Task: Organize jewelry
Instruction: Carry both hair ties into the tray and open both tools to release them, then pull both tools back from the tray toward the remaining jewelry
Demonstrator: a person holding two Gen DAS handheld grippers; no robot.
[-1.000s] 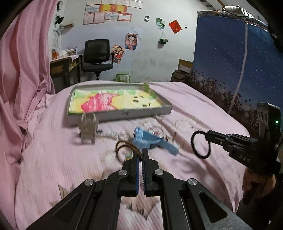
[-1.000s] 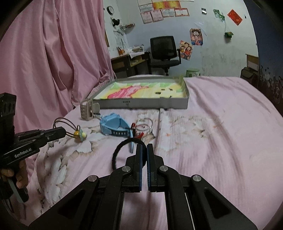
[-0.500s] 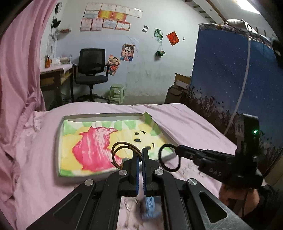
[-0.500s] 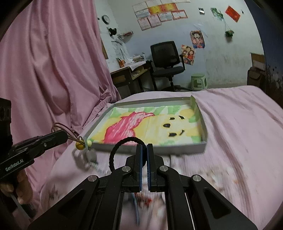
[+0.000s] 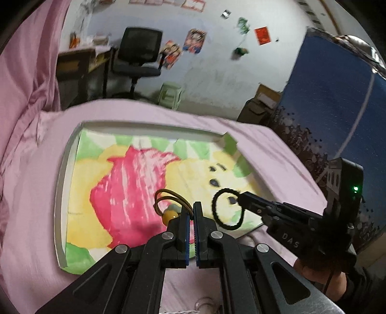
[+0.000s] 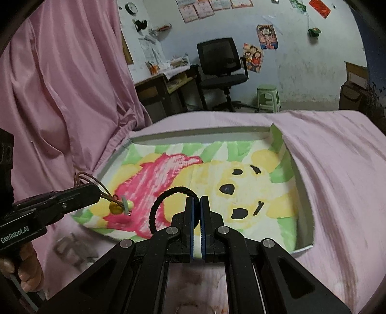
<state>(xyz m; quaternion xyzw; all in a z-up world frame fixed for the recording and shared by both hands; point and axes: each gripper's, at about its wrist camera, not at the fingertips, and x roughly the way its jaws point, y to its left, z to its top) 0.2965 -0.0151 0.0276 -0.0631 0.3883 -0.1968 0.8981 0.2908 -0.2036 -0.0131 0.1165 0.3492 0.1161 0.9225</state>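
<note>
A bed (image 6: 337,169) draped in a pale pink sheet fills the foreground of a room with a scuffed white wall (image 6: 301,72) hung with cartoon posters (image 6: 266,36), certificates and a small round clock (image 6: 131,7). Beyond the bed's far edge stand a black office chair (image 6: 220,65), a cluttered dark wooden desk (image 6: 164,89) and a green plastic stool (image 6: 267,97). A pink curtain (image 6: 72,96) hangs along the left edge, a blue printed fabric wardrobe (image 5: 333,108) at the right.
</note>
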